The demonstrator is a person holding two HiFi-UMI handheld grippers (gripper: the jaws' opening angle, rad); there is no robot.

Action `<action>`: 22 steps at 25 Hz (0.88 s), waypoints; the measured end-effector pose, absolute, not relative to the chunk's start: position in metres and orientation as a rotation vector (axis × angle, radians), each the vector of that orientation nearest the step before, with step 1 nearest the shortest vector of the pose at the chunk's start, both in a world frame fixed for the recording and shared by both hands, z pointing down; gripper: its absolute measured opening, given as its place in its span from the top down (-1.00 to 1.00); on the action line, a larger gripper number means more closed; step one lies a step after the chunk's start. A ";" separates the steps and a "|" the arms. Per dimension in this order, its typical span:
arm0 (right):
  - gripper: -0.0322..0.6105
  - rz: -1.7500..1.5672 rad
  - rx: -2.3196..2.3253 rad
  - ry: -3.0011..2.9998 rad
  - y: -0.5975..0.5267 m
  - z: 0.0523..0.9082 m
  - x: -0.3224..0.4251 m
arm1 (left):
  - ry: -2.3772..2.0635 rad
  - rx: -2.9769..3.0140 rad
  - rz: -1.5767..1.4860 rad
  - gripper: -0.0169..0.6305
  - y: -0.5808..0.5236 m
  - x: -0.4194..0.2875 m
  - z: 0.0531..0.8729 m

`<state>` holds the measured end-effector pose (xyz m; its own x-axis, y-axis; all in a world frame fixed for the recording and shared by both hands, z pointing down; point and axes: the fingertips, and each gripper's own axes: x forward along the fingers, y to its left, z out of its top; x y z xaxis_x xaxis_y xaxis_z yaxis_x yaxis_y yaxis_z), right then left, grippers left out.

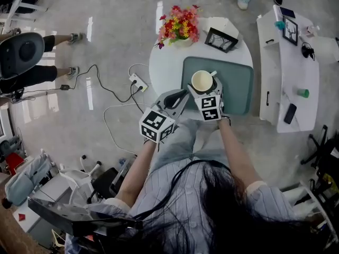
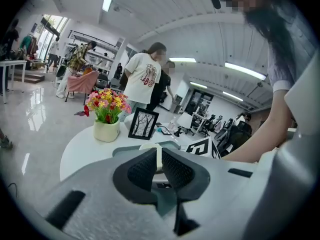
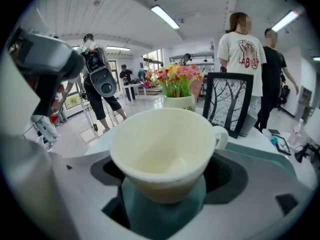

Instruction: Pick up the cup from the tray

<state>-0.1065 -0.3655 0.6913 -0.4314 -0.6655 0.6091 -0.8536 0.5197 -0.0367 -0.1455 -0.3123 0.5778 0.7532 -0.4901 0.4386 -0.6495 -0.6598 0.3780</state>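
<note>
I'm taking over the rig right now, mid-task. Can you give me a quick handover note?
Left hand-held gripper: jaws together, empty, near the edge of the tray.
Right hand-held gripper: jaws wide open around the cup, not pressing on it.
The cup is upright, empty and on the tray.
Done: the right one is placed around the cup.
Left to do: close on the cup and lift it off the tray.

Shiny pale grey floor (image 1: 116, 36) fills the frame's left, round white worktop (image 1: 164, 70) upper middle, long white side table (image 1: 275, 62) at right. Strip ceiling lights (image 3: 167, 16) overhead, bright windows (image 2: 52, 26) upper left.
</note>
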 end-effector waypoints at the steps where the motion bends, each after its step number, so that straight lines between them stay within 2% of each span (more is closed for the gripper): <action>1: -0.38 0.463 1.240 -2.227 -0.367 0.693 -0.107 | -0.853 2.430 0.411 0.89 -0.311 -0.146 0.578; 22: -0.38 0.493 1.229 -2.286 -0.355 0.670 -0.119 | -0.931 2.402 0.434 0.90 -0.295 -0.177 0.578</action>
<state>-0.1186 -0.3553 0.6701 -0.4711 -0.6665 0.5778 -0.8454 0.5281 -0.0800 -0.1767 -0.2947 0.5780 0.7120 -0.5268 0.4643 -0.6944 -0.6268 0.3536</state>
